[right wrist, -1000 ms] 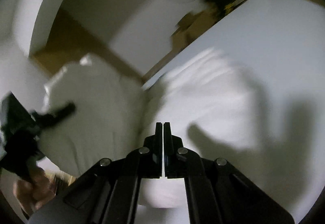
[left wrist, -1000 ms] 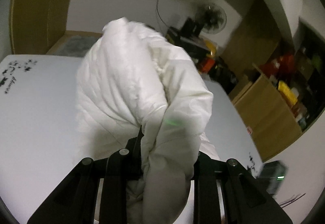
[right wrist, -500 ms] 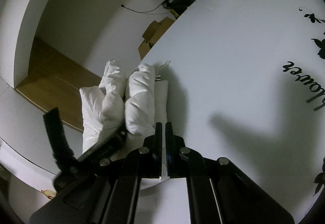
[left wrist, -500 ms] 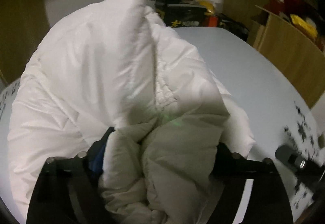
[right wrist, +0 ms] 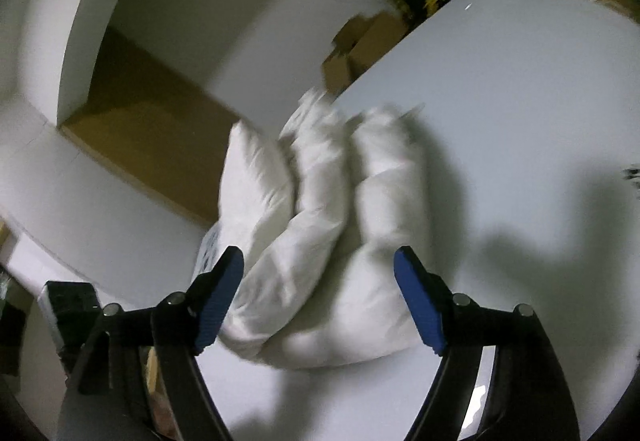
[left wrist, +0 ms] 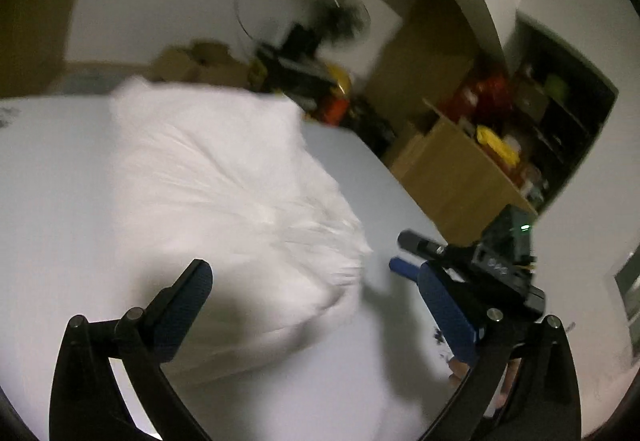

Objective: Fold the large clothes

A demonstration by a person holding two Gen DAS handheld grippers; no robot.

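**Both my grippers spread wide over a folded white puffy garment**

Here, through my left wrist camera, my left gripper (left wrist: pixel 316 287) has its jaws spread wide, holding nothing. Its blue-padded fingers (left wrist: pixel 182 311) stand far apart at the bottom of the view. Ahead of them, reaching up and to the left, lies the white puffy garment (left wrist: pixel 224 193), bunched into a thick mound on the white table (left wrist: pixel 48 181). It is motion-blurred, so I cannot make out seams or edges. Its near end sits between my fingers and just beyond them; I cannot tell whether either pad touches it. To the right of my right-hand finger, the right gripper (left wrist: pixel 404 253) pokes in, dark with blue pads, its tips just beside the garment's right edge. Farther off to the right stands a brown cardboard box (left wrist: pixel 452 177), with blurred clutter behind it.

Next, through my right wrist camera, my right gripper (right wrist: pixel 318 283) is likewise spread wide and holds nothing. The garment (right wrist: pixel 320 225) lies straight ahead in puffy rolls side by side, its near end between my two blue pads (right wrist: pixel 418 305), apart from them as far as I can tell. It rests near the table's (right wrist: pixel 520 121) left edge. Beyond the table's far edge sits a cardboard box (right wrist: pixel 360 45).
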